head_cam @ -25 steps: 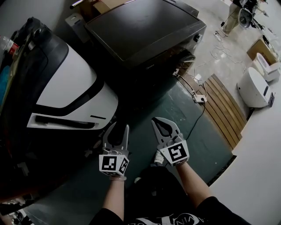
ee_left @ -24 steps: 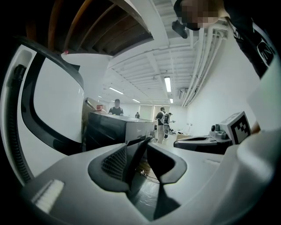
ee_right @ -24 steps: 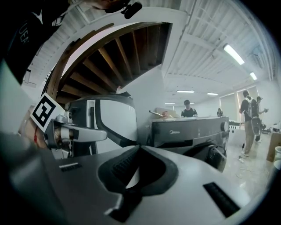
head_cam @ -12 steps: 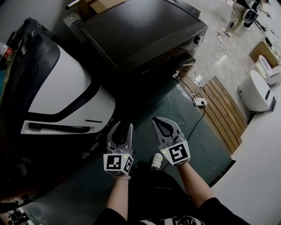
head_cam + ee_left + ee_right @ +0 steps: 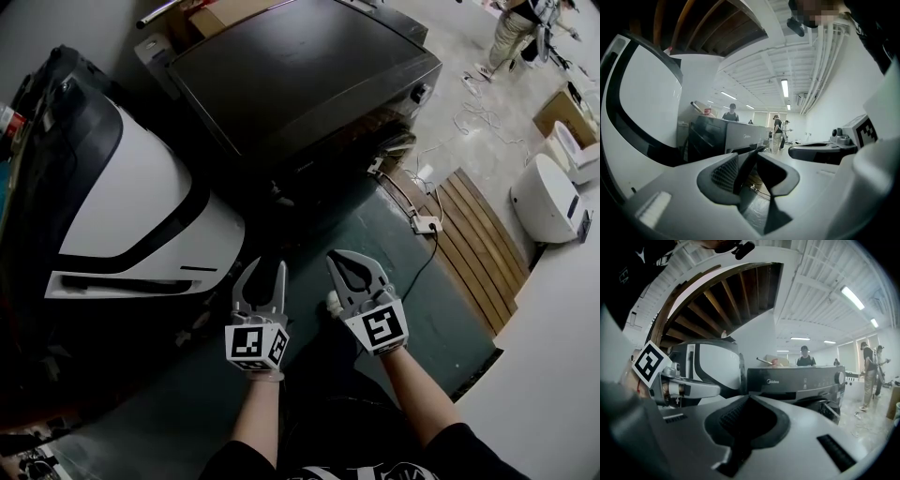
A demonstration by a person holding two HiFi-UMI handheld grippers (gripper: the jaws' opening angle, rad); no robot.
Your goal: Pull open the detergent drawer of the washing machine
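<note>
The washing machine (image 5: 300, 75) stands ahead of both claws and well apart from them, with bare floor (image 5: 323, 230) between. Its dark control panel (image 5: 797, 380) faces the person and runs level from side to side, with the knob (image 5: 839, 377) at its right end. No view picks out the outline of the detergent drawer. I judge it to sit at the panel's left end, by the logo and opposite the knob. It would then slide out straight toward the person, across the panel's long axis.

The left claw (image 5: 265, 269) has its 2 jaws spread in a V with nothing between them. The right claw (image 5: 342, 261) has its jaws closed tip to tip and holds nothing. Both point nearly level at the machine's front.

In the head view the left claw lies closer to the panel's left end, on the side of the white-and-black housing (image 5: 141, 206). It is also the 1 ready to take a handle. The drawer is not yet reached, so the coming move looks like a reach forward to that left end, then a pull back along the same line.
</note>
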